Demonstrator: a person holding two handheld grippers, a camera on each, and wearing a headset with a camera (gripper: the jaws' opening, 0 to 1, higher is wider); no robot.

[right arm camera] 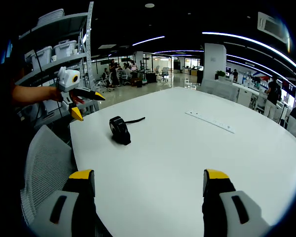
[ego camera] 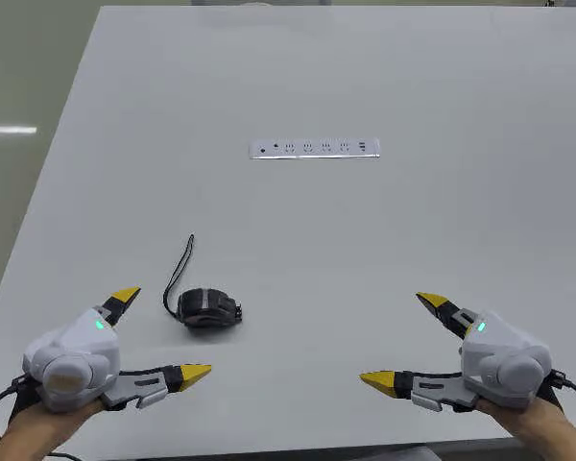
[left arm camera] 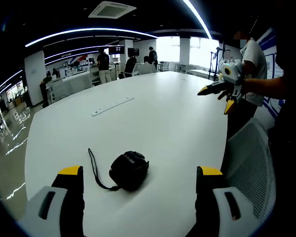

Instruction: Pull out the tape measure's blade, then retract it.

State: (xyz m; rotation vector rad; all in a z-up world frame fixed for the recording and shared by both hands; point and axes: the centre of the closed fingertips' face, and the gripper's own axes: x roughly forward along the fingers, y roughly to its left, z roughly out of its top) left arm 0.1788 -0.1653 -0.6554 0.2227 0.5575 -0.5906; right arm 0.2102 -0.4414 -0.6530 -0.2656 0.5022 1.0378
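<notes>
Currently, nothing is gripped; the task looks unstarted.

- Tape measure (ego camera: pixel 209 308): black case, lying on the white table (ego camera: pixel 384 240) near its front edge. It sits just ahead of the left gripper (ego camera: pixel 163 331) and well apart from the right gripper (ego camera: pixel 400 338). The blade appears fully wound in, though its hook is too small to make out.
- Wrist strap (ego camera: pixel 180 269): loops away from the case toward the far side.
- Left gripper: jaws spread wide, empty. In its own view the case lies between the two jaws, so I judge it is lined up to clamp the body.
- Right gripper: jaws spread wide, empty, off to the side. It is probably left free to draw the blade tip.
- Power strip (ego camera: pixel 315 148): lies flat at the table's middle, well beyond the case. It seems to have no part in the task.
</notes>
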